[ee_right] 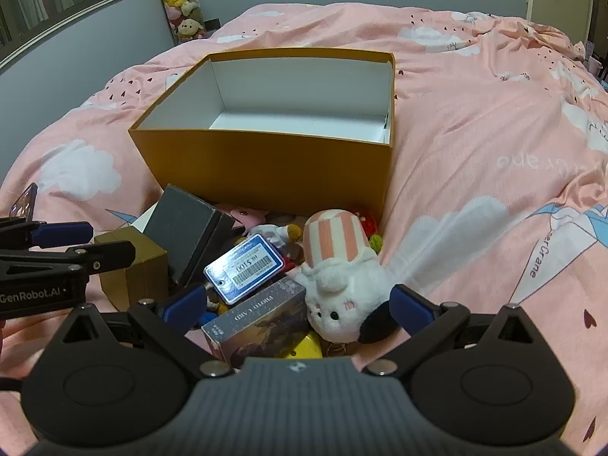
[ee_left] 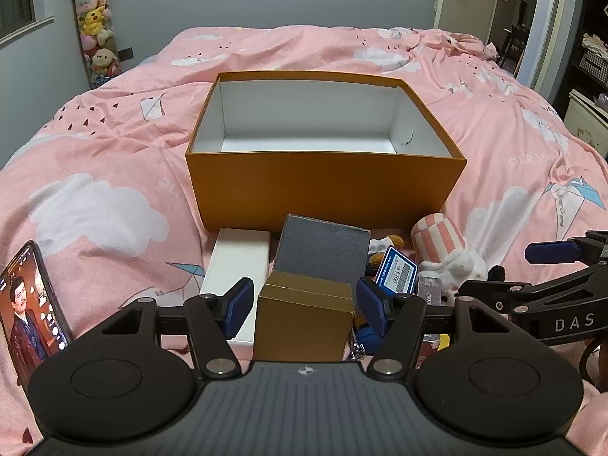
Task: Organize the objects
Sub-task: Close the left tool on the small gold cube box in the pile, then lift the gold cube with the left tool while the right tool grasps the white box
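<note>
An open orange box (ee_left: 323, 186) with a white, empty inside sits on the pink bed; it also shows in the right wrist view (ee_right: 266, 167). In front of it lies a pile: a gold box (ee_left: 304, 315), a grey box (ee_left: 323, 250), a white box (ee_left: 237, 266), a blue card (ee_right: 245, 268), a photo card box (ee_right: 262, 323) and a white plush (ee_right: 342, 285). My left gripper (ee_left: 304, 304) is open with its fingers on either side of the gold box. My right gripper (ee_right: 298, 307) is open over the plush and the photo card box.
A phone (ee_left: 26, 304) stands at the left on the pink bedspread (ee_left: 95, 197). A tall holder of plush toys (ee_left: 95, 26) stands by the far wall. An open door (ee_left: 532, 19) is at the far right.
</note>
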Motion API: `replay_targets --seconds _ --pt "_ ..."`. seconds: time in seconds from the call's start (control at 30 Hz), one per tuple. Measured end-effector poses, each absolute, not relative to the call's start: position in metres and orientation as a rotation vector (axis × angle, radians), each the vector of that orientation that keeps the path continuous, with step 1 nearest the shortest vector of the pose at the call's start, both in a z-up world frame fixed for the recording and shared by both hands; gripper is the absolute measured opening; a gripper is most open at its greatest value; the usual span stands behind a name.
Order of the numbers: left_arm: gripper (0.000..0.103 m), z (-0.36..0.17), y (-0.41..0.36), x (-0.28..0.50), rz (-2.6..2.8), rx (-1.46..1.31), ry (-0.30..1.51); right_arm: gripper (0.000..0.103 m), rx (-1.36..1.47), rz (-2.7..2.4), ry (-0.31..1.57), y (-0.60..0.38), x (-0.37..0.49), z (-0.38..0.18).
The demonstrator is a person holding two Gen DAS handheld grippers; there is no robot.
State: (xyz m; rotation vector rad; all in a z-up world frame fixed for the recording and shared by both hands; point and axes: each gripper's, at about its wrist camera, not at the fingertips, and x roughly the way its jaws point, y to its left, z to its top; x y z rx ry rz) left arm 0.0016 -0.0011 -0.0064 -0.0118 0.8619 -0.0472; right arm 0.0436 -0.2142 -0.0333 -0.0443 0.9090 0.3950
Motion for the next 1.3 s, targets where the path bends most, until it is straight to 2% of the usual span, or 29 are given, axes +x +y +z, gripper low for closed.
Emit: replay_targets --seconds 0.83,0.87,1.03,1.13,1.3 --pt "0.073 -0.009 0.002 0.006 -0.084 -0.029 0.913 0.102 -0.037 0.412 0.955 -0.213 0.05 -0.039" --pt "0.073 -0.009 0.005 0.007 -0.085 -0.033 0.922 0.1 -0.037 0.418 0.96 -0.212 0.051 -0.039" --pt "0.073 -0.008 0.019 0.013 -0.114 -0.088 0.957 0.081 -0.054 0.454 0.975 -0.207 0.06 -0.038" --pt "0.074 -0.005 0.024 0.014 -0.139 -0.086 0.968 0.079 -0.06 0.486 0.97 -0.202 0.064 -0.035" --pt "0.081 -0.01 0.017 0.013 -0.202 -0.035 0.983 0.079 -0.1 0.545 0.953 -0.185 0.068 -0.03"
